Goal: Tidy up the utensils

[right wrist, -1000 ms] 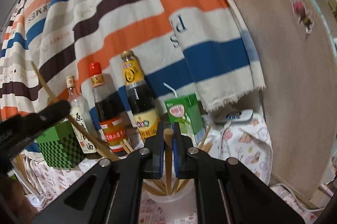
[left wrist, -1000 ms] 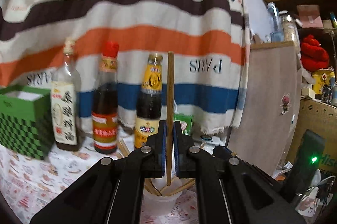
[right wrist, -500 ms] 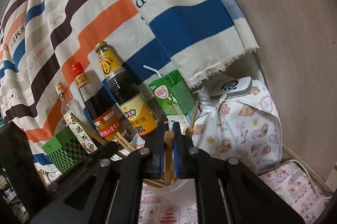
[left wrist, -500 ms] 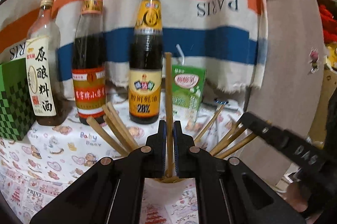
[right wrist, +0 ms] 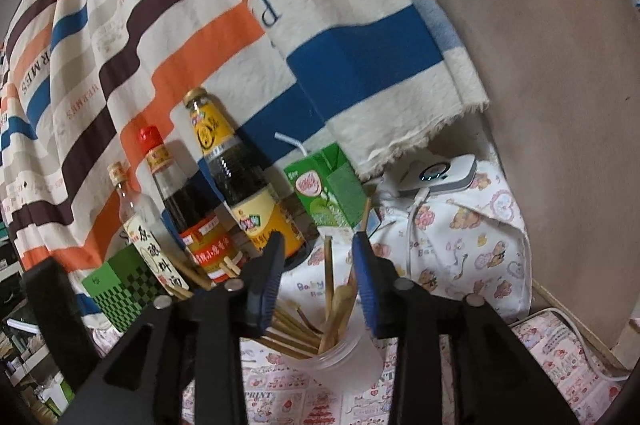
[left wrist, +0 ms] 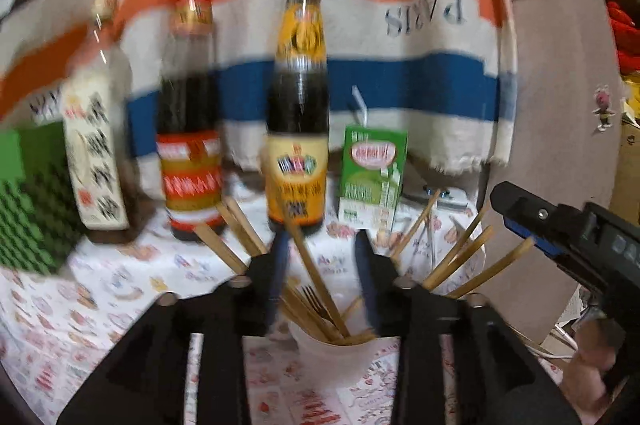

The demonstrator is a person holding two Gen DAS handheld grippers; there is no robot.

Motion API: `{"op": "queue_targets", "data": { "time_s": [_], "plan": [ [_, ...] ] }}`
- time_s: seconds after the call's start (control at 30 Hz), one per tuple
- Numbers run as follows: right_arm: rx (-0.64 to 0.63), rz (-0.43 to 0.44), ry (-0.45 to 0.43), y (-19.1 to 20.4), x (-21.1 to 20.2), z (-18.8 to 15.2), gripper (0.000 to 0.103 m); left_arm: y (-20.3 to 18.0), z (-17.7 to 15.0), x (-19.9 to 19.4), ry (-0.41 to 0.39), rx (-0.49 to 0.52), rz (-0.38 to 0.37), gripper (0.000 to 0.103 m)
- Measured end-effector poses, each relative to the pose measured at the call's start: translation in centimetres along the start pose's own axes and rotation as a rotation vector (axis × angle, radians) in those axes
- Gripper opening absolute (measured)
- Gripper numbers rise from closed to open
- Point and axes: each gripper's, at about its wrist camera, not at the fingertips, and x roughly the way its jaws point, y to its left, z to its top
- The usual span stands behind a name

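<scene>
The left gripper (left wrist: 320,261) and right gripper (right wrist: 318,257) have just been opening; both stand released above the plastic cup (right wrist: 344,361), where chopsticks (right wrist: 328,277) lean loose between the jaws. Sauce bottles (left wrist: 298,105) stand behind on the worktop (left wrist: 100,289).

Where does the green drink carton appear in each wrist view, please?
Left wrist: the carton stands right of centre, beside the yellow-label bottle.
Right wrist: the carton sits at centre, just above the jaws, tilted by the lens.
Shared landmark: that yellow-label bottle stands immediately left of it in both.
</scene>
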Motion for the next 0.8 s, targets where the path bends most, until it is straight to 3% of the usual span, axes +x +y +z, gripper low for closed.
{"op": "queue_targets", "data": {
  "time_s": [0.2, 0.3, 0.43, 0.57, 0.63, 0.8],
  "plan": [
    [-0.049, -0.002, -0.050, 1.4, -1.8, 0.7, 0.053, 1.1, 1.6, -5.3, -0.106, 0.072, 0.030, 0.074],
    [-0.083, 0.019, -0.055, 2.6, -2.6, 0.7, 0.060, 2.4, 1.7, -7.6, -0.126, 0.086, 0.056, 0.083],
    [-0.156, 0.060, -0.028, 4.7, -3.0, -0.1, 0.076, 4.7, 1.0, -10.7, -0.153, 0.110, 0.116, 0.097],
    [-0.232, 0.062, 0.010, 6.9, -3.1, -1.9, 0.097, 7.6, -0.3, -12.6, -0.147, 0.087, 0.160, 0.102],
    [-0.276, 0.050, 0.029, 7.7, -2.9, -3.0, 0.102, 9.0, -1.1, -13.0, -0.133, 0.093, 0.201, 0.102],
    [-0.389, 0.024, 0.078, 8.8, -2.4, -6.2, 0.103, 11.7, -3.5, -13.4, -0.081, 0.078, 0.249, 0.102]
  ]
}}
